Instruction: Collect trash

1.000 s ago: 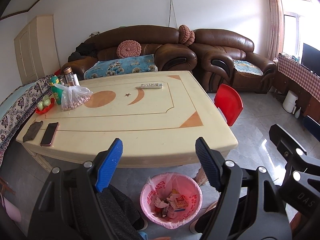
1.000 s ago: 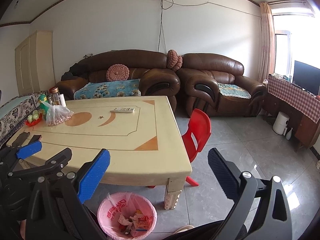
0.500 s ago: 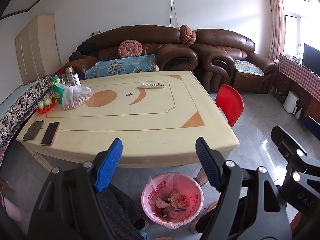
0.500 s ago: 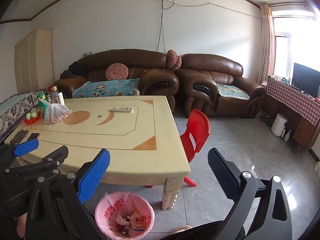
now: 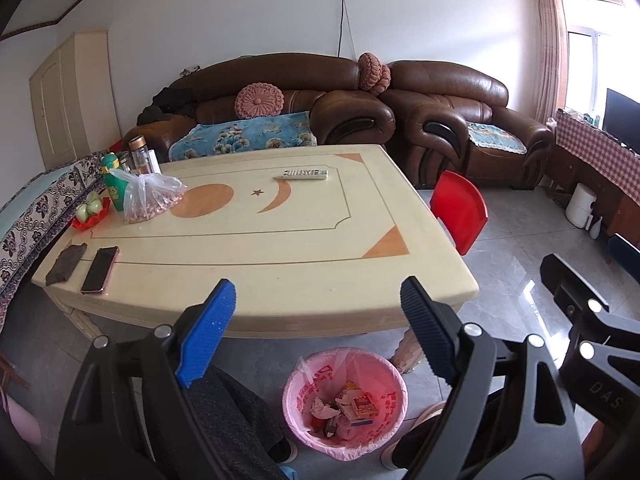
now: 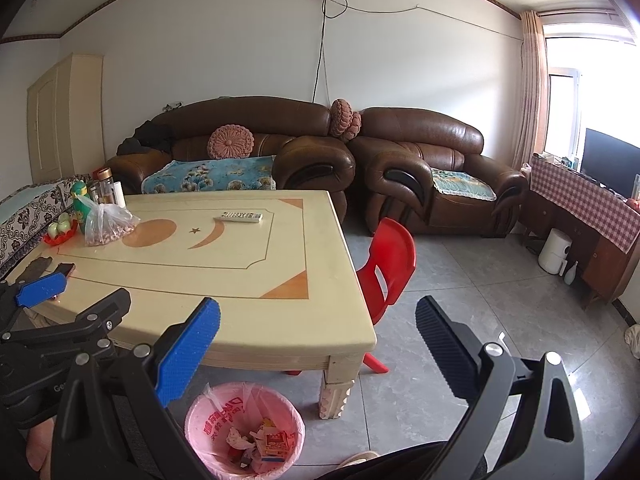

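A pink-lined trash bin (image 5: 384,424) with wrappers and crumpled paper inside stands on the floor under the near edge of the cream table (image 5: 280,264). It also shows in the right wrist view (image 6: 208,424). My left gripper (image 5: 316,332) is open and empty, held above the bin before the table edge. My right gripper (image 6: 320,348) is open and empty, beside the table's near right corner. The left gripper's blue pad also shows at the left of the right wrist view (image 6: 40,288).
On the table lie a remote (image 5: 305,174), a phone (image 5: 100,269), a dark cloth (image 5: 66,264), a plastic bag of nuts (image 5: 150,196), bottles (image 5: 140,156) and a red fruit dish (image 5: 90,216). A red chair (image 6: 386,264) stands right of the table. Brown sofas (image 6: 424,172) behind.
Both views have drifted slightly; the scene sits a little lower and nearer in frame. Both grippers stay open and empty.
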Action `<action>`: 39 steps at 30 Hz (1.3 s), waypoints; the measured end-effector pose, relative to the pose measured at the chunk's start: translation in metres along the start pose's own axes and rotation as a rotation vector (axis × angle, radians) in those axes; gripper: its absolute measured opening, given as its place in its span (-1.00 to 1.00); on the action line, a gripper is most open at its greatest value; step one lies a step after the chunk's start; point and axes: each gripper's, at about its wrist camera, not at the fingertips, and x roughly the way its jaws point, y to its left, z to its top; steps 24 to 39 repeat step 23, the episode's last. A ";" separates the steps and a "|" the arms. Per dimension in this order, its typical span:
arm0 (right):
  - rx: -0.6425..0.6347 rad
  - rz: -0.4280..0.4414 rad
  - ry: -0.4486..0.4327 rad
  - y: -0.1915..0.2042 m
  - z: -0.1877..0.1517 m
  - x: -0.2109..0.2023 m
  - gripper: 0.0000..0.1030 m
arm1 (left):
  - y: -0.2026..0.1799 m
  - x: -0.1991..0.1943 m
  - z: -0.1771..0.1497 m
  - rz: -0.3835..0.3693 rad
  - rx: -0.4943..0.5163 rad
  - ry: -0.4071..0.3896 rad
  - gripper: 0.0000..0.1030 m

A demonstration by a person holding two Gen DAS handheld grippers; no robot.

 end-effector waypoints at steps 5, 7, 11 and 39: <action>0.000 0.000 0.001 0.000 0.000 0.002 0.86 | 0.001 0.003 0.000 -0.004 -0.002 0.014 0.60; -0.001 0.001 0.002 0.000 0.001 0.003 0.86 | 0.001 0.002 -0.001 0.004 -0.001 0.011 0.61; -0.006 -0.001 0.003 0.000 0.000 0.003 0.86 | 0.001 0.002 0.000 0.003 0.001 0.009 0.60; -0.007 -0.001 0.001 0.001 0.001 0.003 0.86 | -0.003 -0.001 0.000 0.015 0.016 -0.002 0.62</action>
